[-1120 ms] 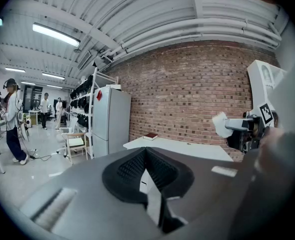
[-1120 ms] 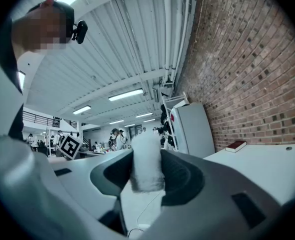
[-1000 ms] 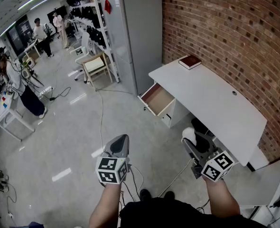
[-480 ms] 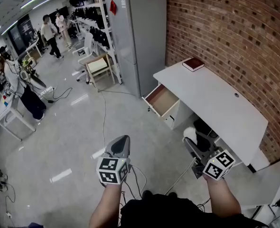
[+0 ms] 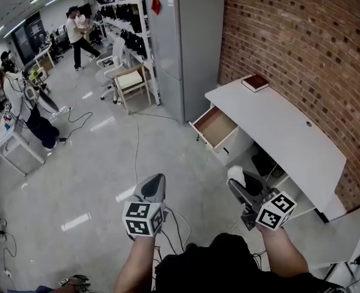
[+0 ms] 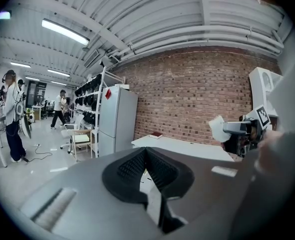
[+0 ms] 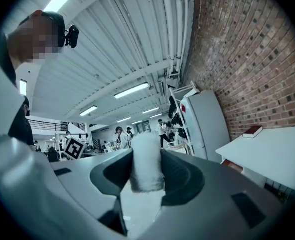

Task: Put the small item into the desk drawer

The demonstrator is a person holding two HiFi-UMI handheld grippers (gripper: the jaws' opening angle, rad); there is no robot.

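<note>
Small item (image 7: 146, 160), white, fuzzy, cylindrical, in jaws of right gripper (image 5: 234, 181)

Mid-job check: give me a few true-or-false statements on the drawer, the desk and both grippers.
1. The desk drawer stands open. True.
2. The right gripper is empty. False: its jaws clamp a white fluffy item.
3. A book lies on the desk. True.
4. The left gripper holds something. False: its jaws are together with nothing between them.
</note>
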